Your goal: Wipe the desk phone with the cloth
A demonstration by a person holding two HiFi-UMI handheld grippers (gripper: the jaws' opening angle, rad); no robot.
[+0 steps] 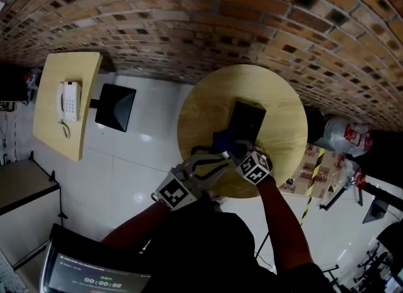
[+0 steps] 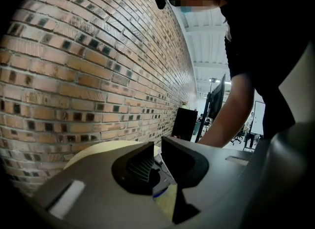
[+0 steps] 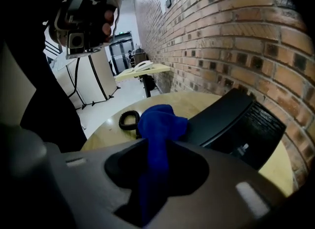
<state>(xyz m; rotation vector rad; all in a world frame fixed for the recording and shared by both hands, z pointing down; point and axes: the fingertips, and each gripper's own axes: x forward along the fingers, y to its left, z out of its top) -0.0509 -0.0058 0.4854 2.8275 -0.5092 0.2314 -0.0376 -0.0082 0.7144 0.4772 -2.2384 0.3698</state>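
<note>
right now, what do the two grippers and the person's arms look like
The left gripper and right gripper are both grey moulded plastic shells with dark recessed jaw pads, ribbed on the left one. Each carries a cube with black-and-white square markers. The person wears a dark short-sleeved top, and the forearms are bare.

**Obstructed and cropped items**

Head view: the near end of the desk phone [image 1: 247,120] lies under the cloth [image 1: 224,140]. Right gripper view: the cloth runs down between the fingers [image 3: 197,166] of the right gripper [image 3: 156,148] and past the bottom edge, and it partly hides the coiled cord [image 3: 129,120]. Left gripper view: a pale sliver between the left gripper's [image 2: 158,149] fingers [image 2: 184,160], possibly its own mechanism, cannot be identified. The keys on the far white phone [image 1: 69,101] are too small to tell.
</note>
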